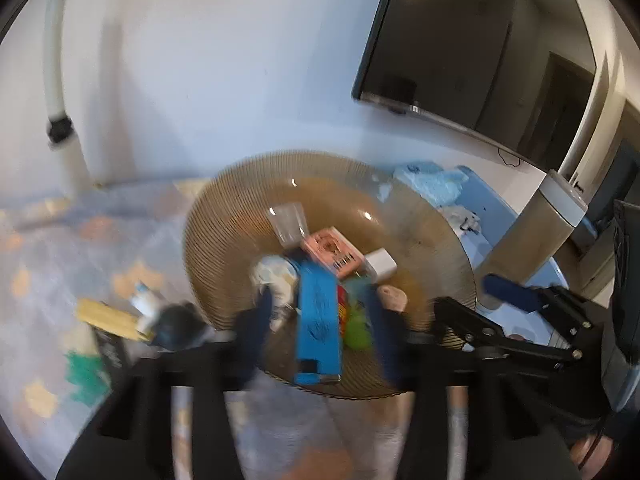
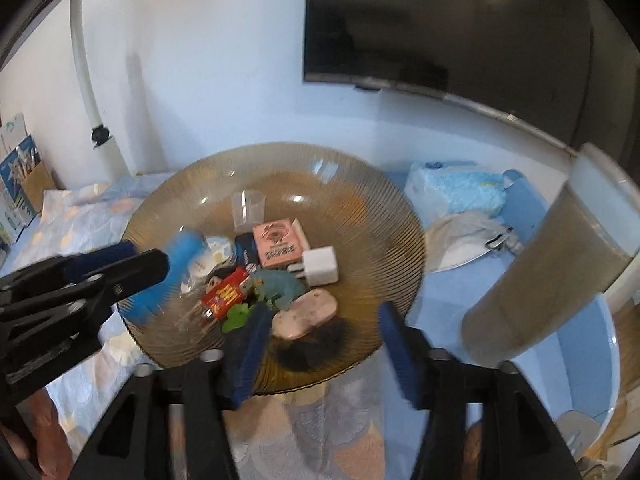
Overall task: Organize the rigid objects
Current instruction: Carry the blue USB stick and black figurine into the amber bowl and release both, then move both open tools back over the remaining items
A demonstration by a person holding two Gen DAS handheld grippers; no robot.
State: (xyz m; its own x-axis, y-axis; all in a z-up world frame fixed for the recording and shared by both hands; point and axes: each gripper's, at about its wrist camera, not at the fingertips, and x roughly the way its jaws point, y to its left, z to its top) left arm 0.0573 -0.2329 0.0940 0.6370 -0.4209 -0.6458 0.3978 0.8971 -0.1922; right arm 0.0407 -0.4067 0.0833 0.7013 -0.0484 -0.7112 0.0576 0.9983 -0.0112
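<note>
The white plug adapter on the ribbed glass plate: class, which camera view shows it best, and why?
The right wrist view: the white plug adapter lies sharp and whole beside the pink box. In the left wrist view the adapter is smaller, blurred and partly hidden behind that box.

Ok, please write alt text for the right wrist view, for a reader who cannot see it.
A ribbed amber glass plate holds small items: a clear cup, pink box, white charger, red box. The right tool hangs open above its near rim.

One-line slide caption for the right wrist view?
Open right claw above ribbed amber glass plate holding a pink box, white charger and clear cup.
</note>
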